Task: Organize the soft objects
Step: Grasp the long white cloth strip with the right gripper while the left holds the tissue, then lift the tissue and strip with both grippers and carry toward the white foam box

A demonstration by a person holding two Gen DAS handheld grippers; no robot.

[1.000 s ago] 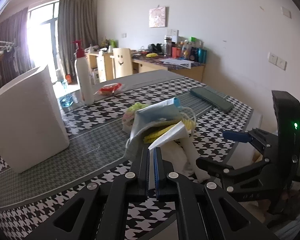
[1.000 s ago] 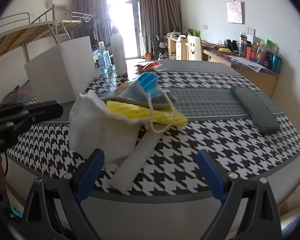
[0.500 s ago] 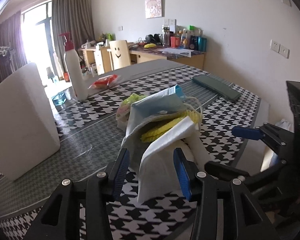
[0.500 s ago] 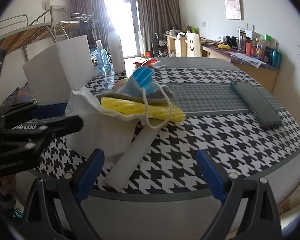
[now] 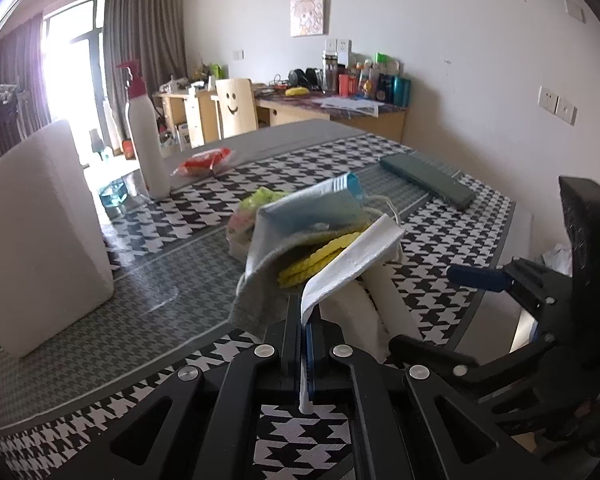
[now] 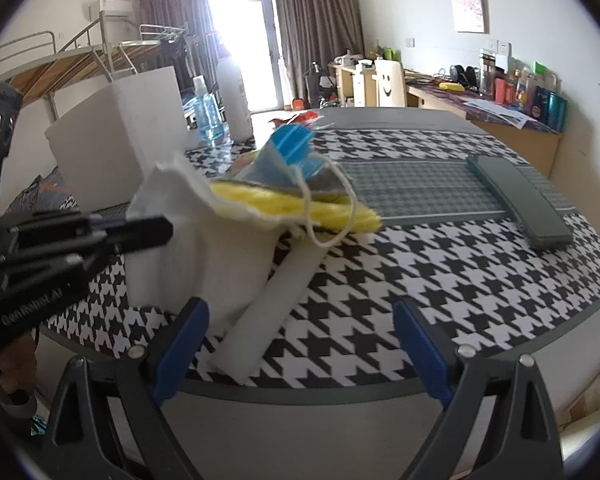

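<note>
Left gripper [image 5: 305, 344] clamped on white cloth's [image 5: 352, 264] edge, near table's [image 6: 460, 264] front edge. Right gripper [image 6: 300, 344] wide open, empty. Pile unsorted: yellow sponge [image 6: 292, 202], face mask [image 5: 312, 210] heaped on it. Sorting barely begun.

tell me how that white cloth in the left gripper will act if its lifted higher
The white cloth is likely floppy: it curves and sags from the left gripper, shut on its edge. It probably weighs little. Lifting may tip off the yellow sponge and blue face mask lying on it.
</note>
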